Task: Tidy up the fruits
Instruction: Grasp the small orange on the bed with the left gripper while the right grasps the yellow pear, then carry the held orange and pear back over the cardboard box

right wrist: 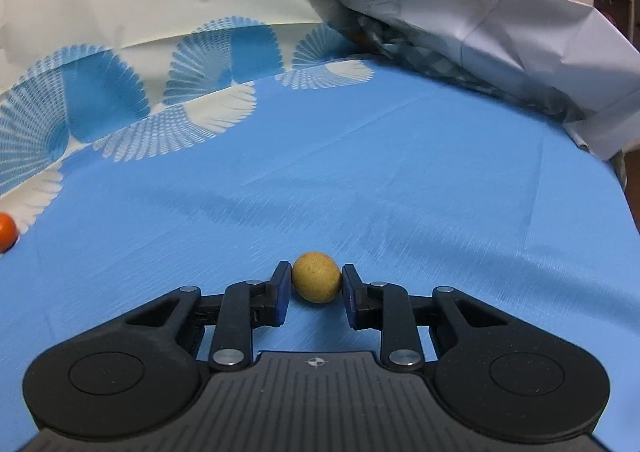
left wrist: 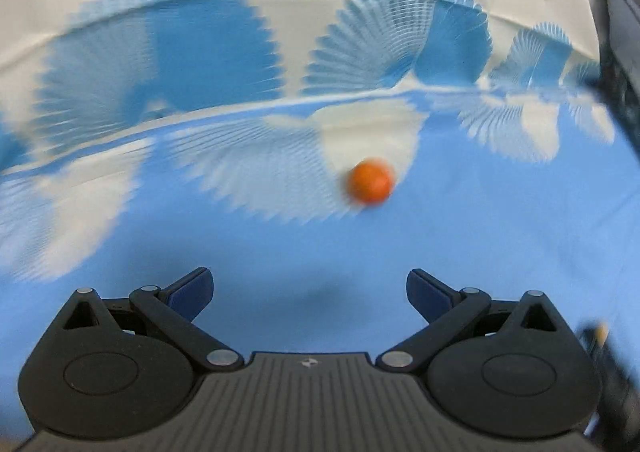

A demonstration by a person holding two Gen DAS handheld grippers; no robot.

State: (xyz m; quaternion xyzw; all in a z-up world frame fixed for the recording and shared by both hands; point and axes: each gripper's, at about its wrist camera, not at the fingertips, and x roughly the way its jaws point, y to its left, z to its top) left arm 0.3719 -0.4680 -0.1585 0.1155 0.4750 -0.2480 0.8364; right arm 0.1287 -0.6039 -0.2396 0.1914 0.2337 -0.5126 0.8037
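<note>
The right gripper [right wrist: 312, 284] has its blue-padded fingers [right wrist: 280, 288] closed on a small yellow-brown speckled round fruit [right wrist: 316, 276], which sits on the blue cloth with white fan pattern [right wrist: 360, 171] covering the desk. The left gripper [left wrist: 308, 292] hovers with its fingers [left wrist: 192, 292] spread wide and empty, a small round orange fruit [left wrist: 370, 181] lying well ahead on the cloth

1 orange fruit [left wrist: 371, 182], 1 yellow-brown fruit [right wrist: 316, 277], 2 grippers, 1 blue patterned cloth [right wrist: 360, 171].
</note>
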